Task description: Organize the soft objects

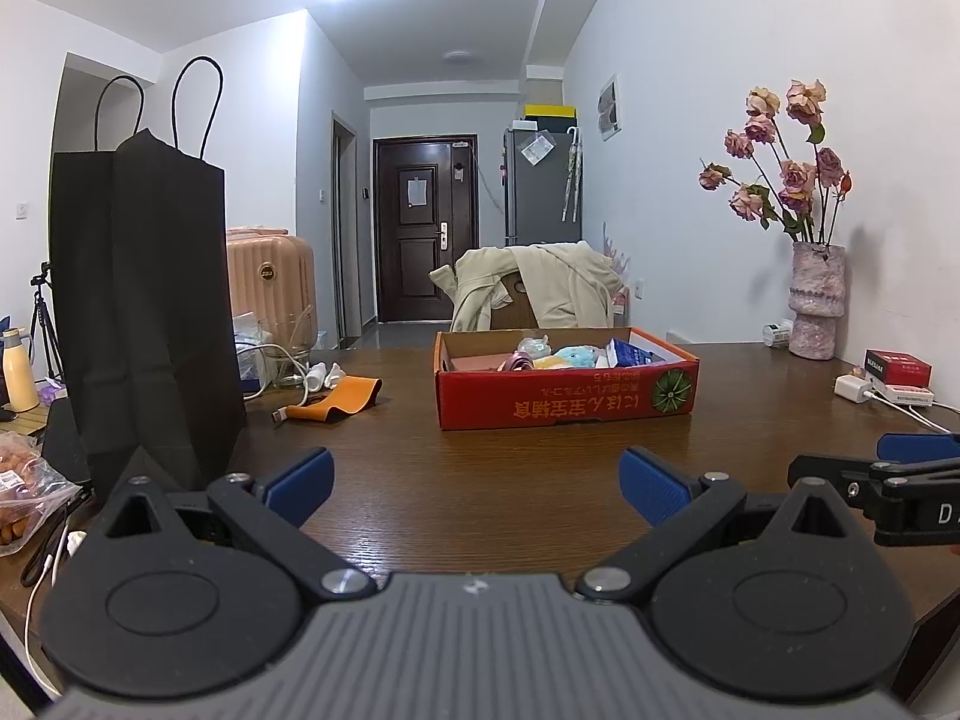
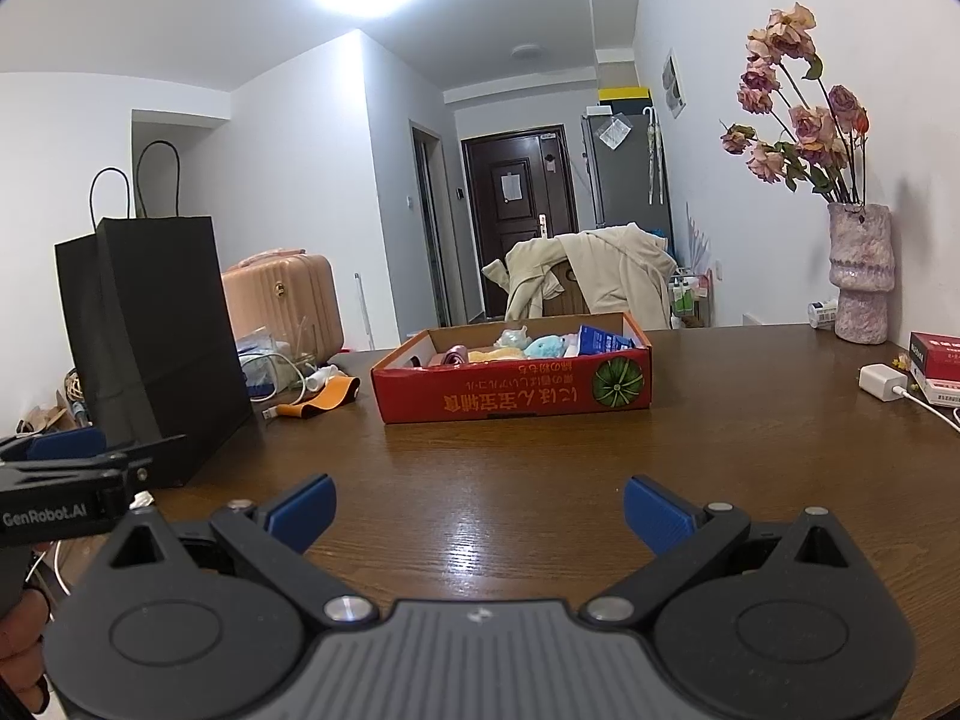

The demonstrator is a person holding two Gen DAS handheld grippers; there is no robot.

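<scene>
Both tongs point(image 1: 474, 489) point(image 2: 477, 516) gape empty; only left view shows snack bag point(image 1: 24, 492).

A dark wooden table point(image 2: 510, 480) carries a red cardboard box point(image 2: 510, 396) at its middle, a tall black paper bag point(image 2: 156, 348) to the left with an orange strap point(image 2: 327, 399) beside it — and, far right, a pink vase point(image 2: 859, 273), a white charger point(image 2: 881, 383) and small red boxes point(image 2: 936, 360).
</scene>
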